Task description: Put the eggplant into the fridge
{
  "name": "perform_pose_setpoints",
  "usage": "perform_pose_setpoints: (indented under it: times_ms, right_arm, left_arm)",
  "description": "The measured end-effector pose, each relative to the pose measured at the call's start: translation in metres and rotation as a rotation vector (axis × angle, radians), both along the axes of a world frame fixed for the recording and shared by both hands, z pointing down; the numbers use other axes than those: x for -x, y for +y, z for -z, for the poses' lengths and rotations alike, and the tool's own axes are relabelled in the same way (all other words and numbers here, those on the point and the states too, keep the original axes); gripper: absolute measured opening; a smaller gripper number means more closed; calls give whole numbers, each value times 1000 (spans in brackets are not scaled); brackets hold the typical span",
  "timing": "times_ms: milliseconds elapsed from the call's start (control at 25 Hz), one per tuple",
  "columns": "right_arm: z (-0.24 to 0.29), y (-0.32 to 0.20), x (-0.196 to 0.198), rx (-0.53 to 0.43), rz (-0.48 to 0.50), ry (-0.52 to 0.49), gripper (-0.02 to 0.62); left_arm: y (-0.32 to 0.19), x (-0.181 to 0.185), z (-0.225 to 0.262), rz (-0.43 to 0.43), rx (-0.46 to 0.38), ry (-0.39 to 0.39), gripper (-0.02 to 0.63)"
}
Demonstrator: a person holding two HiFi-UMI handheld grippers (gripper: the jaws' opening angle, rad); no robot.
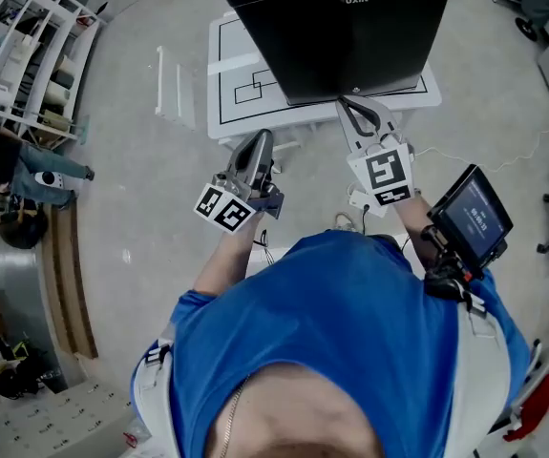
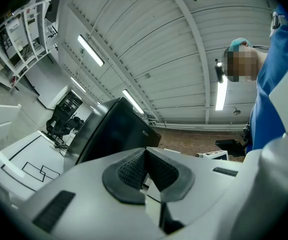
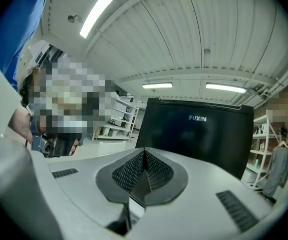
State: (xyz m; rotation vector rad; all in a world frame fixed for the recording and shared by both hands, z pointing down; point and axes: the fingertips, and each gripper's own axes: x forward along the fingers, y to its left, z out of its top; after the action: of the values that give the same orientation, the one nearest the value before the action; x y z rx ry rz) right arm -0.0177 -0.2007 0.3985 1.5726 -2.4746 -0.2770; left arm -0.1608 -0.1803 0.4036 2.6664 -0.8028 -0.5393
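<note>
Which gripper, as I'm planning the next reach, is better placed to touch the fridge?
Right, probably. The right gripper points squarely at the fridge front, tips close to it; the left gripper sits farther back, off to the side. Both are shut, empty.

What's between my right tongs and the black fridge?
Nothing. In the right gripper view the shut right tongs face the black fridge with only open air between them.
</note>
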Motion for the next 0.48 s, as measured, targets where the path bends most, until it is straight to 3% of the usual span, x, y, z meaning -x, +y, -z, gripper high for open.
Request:
perform_pose_setpoints:
  times_ms: [200,360,480]
  right_arm:
    - [-18,3,-19,16,-43,-22,3]
    - [-3,60,-23,28,-79,-43,3]
    - [-6,76,-27,40,-98,-57,3]
  left_arm:
    - [-10,-14,-17,-31,6,-7,9]
    - [36,-15,0,-56,2,-14,9]
    - [44,-18,2,-67,-1,-21,9]
